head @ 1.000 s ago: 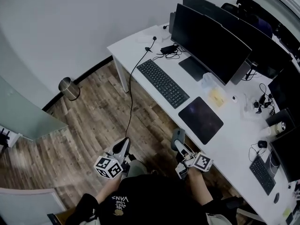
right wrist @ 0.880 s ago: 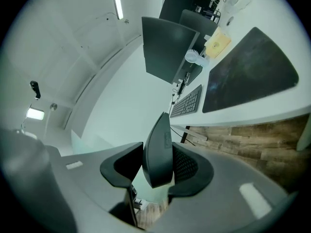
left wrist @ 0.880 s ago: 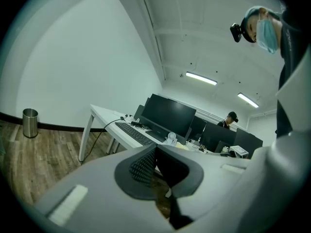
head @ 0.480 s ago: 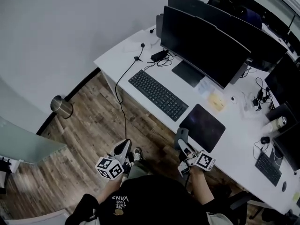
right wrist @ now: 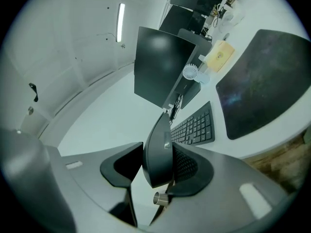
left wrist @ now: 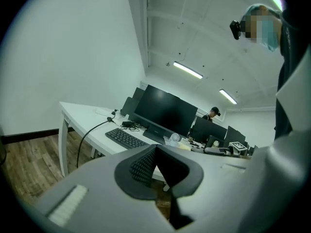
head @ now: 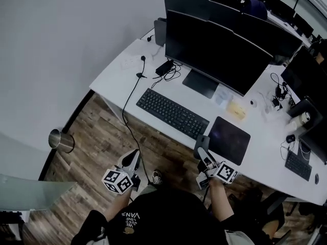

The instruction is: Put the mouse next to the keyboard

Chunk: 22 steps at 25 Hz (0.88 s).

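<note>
My right gripper (head: pixel 201 149) is shut on a dark grey mouse (head: pixel 202 141) and holds it on its side just off the front edge of the white desk (head: pixel 115 73). In the right gripper view the mouse (right wrist: pixel 158 152) stands between both pads of the right gripper (right wrist: pixel 154 165). The black keyboard (head: pixel 172 114) lies on the desk up and left of the mouse, with a dark mouse pad (head: pixel 229 133) at its right. The keyboard (right wrist: pixel 197 126) and the pad (right wrist: pixel 265 81) show beyond the jaws. My left gripper (head: pixel 135 156) hangs over the floor, shut and empty (left wrist: pixel 156 152).
A wide black monitor (head: pixel 214 55) stands behind the keyboard. A black cable (head: pixel 127 121) hangs from the desk down to the wood floor. A metal bin (head: pixel 61 140) stands at the wall on the left. A yellow pad (head: pixel 236 110), a second keyboard (head: pixel 298 165) and more screens fill the right.
The desk has drawn closer and lower in the head view. The right gripper with the mouse now reaches the desk's front edge, by the keyboard's right end. Both grips look unchanged.
</note>
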### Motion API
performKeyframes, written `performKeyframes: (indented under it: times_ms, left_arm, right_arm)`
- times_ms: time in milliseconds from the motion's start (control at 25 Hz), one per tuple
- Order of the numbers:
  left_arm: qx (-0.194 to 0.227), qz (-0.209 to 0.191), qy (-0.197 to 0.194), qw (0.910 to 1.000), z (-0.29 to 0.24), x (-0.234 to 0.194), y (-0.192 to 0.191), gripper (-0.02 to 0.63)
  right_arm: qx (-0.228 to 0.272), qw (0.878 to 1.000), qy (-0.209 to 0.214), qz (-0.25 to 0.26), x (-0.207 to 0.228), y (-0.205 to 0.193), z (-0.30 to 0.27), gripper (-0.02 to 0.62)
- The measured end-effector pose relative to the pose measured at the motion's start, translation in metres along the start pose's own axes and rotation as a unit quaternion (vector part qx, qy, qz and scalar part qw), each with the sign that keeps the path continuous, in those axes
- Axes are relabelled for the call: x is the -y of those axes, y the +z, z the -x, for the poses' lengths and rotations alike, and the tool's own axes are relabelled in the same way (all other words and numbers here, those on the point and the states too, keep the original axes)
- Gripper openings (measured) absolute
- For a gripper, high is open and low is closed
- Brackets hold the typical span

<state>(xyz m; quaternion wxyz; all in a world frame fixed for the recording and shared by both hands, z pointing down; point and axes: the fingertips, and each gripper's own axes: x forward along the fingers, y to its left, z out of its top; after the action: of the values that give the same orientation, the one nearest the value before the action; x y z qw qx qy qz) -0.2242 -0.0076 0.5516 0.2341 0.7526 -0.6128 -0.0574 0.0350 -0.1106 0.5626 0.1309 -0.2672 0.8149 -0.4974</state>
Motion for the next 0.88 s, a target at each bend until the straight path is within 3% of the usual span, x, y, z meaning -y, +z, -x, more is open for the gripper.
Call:
performKeyframes:
  times_ms: [320, 440, 560, 640, 760, 880]
  left_arm:
    - [-0.014, -0.006, -0.054, 0.9984, -0.027, -0.03, 0.022, 0.002]
    - [-0.02, -0.013, -0.07, 0.9973, -0.035, -0.037, 0.028, 0.002]
    - [-0.025, -0.015, -0.079, 0.9964, -0.045, -0.044, 0.032, 0.002]
    - [-0.028, -0.015, -0.086, 0.9958, -0.052, -0.045, 0.032, 0.002]
    - [-0.038, -0.012, -0.097, 0.9945, -0.066, -0.044, 0.027, 0.002]
    - [-0.051, -0.01, -0.113, 0.9923, -0.087, -0.033, 0.019, 0.002]
  right_arm:
    - [0.055, 0.998, -0.034, 0.008, 0.002, 0.005, -0.024, 0.179]
    - [0.069, 0.994, -0.081, -0.029, 0.011, -0.003, -0.023, 0.179]
    - [0.083, 0.994, -0.059, -0.027, 0.011, -0.002, -0.03, 0.179]
    - [0.094, 0.992, -0.069, -0.039, 0.017, -0.002, -0.025, 0.179]
    - [0.108, 0.992, -0.064, -0.01, 0.015, 0.009, -0.021, 0.179]
    - [0.13, 0.987, -0.09, -0.037, 0.034, 0.015, -0.008, 0.179]
